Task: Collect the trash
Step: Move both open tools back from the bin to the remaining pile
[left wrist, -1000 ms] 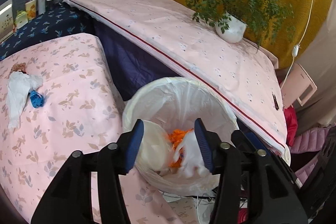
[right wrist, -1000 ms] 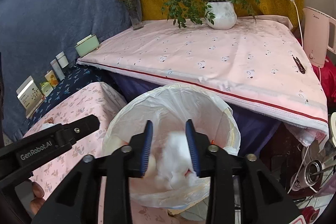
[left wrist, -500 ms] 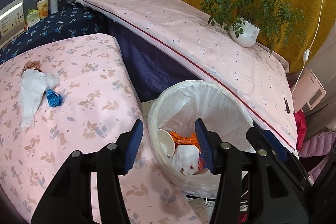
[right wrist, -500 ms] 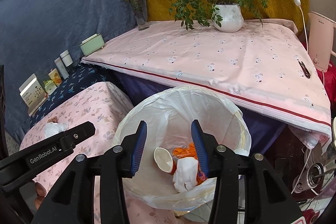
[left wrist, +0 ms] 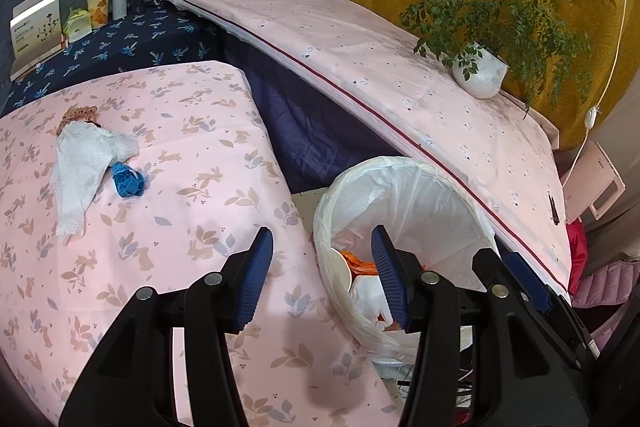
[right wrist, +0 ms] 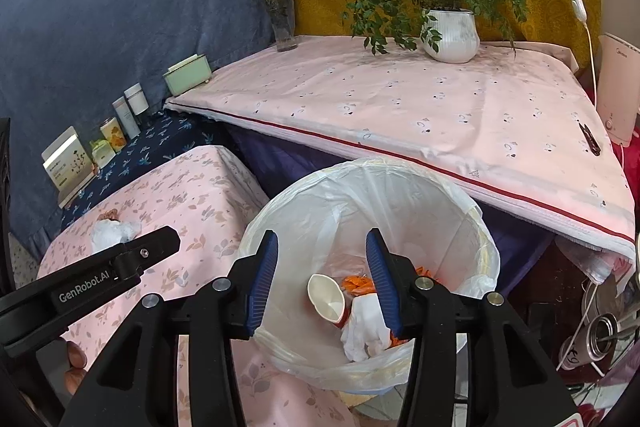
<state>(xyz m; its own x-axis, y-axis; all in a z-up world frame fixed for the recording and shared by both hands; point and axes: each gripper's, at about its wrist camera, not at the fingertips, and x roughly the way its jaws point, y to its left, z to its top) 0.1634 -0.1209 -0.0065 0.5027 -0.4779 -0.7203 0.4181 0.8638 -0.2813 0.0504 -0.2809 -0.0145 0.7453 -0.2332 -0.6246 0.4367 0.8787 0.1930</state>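
A bin lined with a white bag [right wrist: 472, 227] [left wrist: 440, 187] stands between two cloth-covered tables. In it lie a paper cup [right wrist: 326, 297], orange scraps [right wrist: 356, 283] and a white crumpled tissue [right wrist: 366, 327]. My right gripper [right wrist: 322, 277] is open and empty above the bin. My left gripper [left wrist: 320, 279] is open and empty over the low table's edge beside the bin. On the low pink table [left wrist: 180, 227] lie a white wrapper [left wrist: 84, 163], a blue scrap [left wrist: 127, 180] and a brown piece [left wrist: 78, 115].
A higher pink-clothed table [right wrist: 400, 107] holds a potted plant [right wrist: 450, 35], a flower vase [right wrist: 284, 27], a green box [right wrist: 187, 75] and a black clip [right wrist: 589, 137]. Boxes and bottles [left wrist: 100, 7] line the dark blue shelf at the back left.
My right gripper opened and dropped the white tissue into the bin. My left gripper swung left from above the bin toward the low table, staying open.
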